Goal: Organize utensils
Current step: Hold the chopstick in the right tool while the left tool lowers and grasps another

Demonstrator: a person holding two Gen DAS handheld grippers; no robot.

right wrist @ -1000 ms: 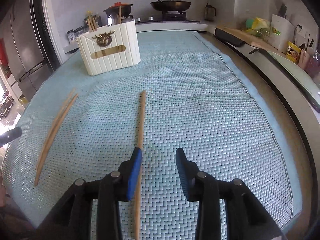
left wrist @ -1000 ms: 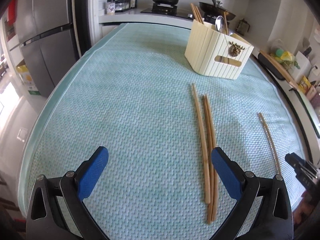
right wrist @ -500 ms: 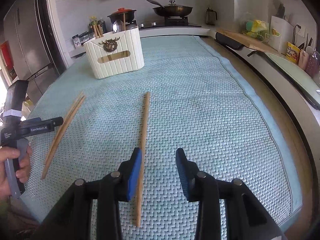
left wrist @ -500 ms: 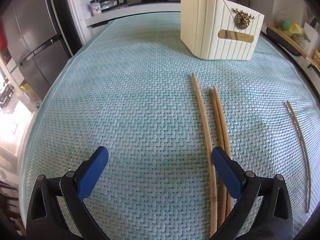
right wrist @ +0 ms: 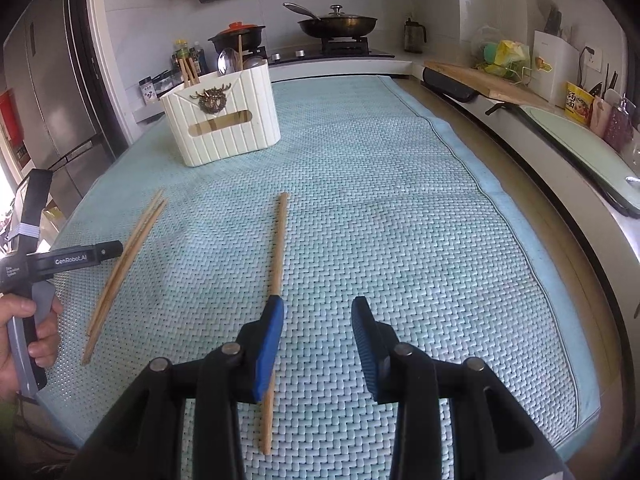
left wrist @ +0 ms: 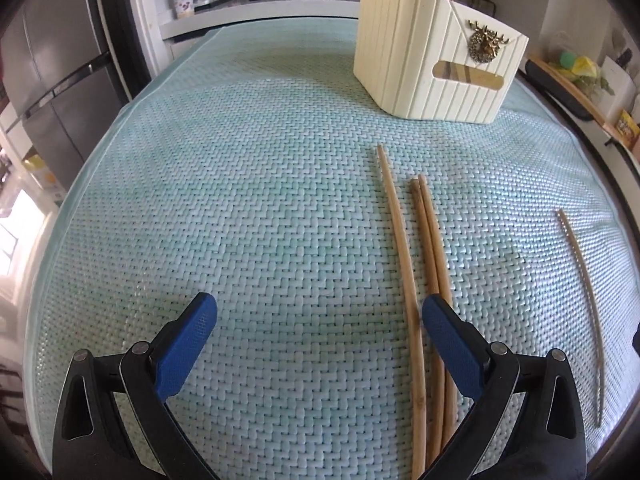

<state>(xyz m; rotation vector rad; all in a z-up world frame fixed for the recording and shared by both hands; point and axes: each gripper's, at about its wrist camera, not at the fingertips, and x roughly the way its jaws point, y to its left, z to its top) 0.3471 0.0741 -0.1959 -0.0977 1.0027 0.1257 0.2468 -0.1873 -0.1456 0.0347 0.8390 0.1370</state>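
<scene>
The right blue pad [left wrist: 454,354] is covering the near ends of the two paired chopsticks [left wrist: 430,240], and the third chopstick [left wrist: 404,264] is running off the bottom edge. In the right wrist view, the left pad [right wrist: 269,342] is hiding a stretch of the lone chopstick [right wrist: 279,240]. The holder [right wrist: 224,120] is concealing its utensils' lower parts. The spice jars' labels [left wrist: 184,0] are reading too small.

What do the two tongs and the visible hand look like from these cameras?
Both the left tongs and right tongs have black angular arms with round silver pivot pins and blue textured pads. In the right wrist view, the left unit's black body reads "GenRobot.AI" in white, with a grey handle gripped by a bare hand. No cables show.
</scene>
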